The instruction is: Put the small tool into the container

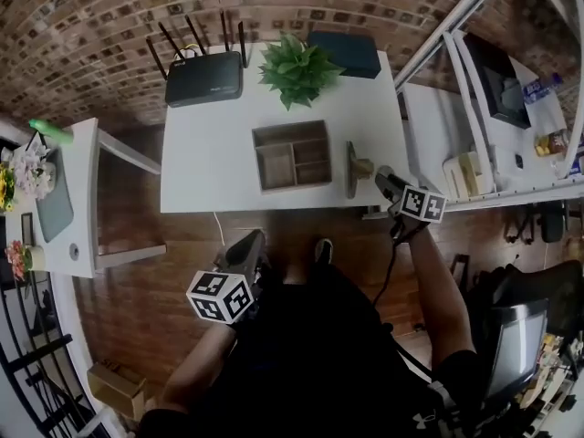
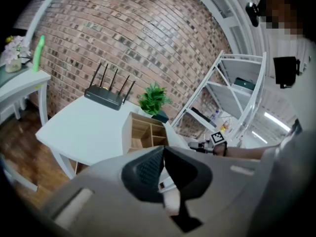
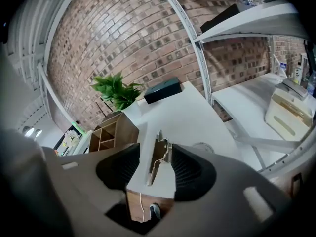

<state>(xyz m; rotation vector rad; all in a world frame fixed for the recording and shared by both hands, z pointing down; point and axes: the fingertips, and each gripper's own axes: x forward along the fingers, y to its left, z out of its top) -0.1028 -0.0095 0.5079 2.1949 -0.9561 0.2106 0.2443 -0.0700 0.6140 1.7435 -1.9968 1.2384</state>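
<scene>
Two jaws of the right gripper (image 3: 155, 151) stand apart with the tool (image 3: 158, 159) between them. One jaw is at or almost at the tool's side. The other shows a clear gap, so nothing is clamped. The tool is thin and stands on its edge on the table (image 1: 210, 153), near the front right corner. It sits just right of the container (image 1: 293, 156) and apart from it. The container is a wooden box, open on top and split into compartments.

The left gripper (image 2: 163, 154) has its jaws pressed together with nothing between them. It is held low, off the table, over the floor (image 1: 137, 281) by the person's body.

Behind the container stands a plant (image 1: 297, 67), with a router (image 1: 203, 78) to its left and a dark box (image 1: 345, 53) to its right.
</scene>
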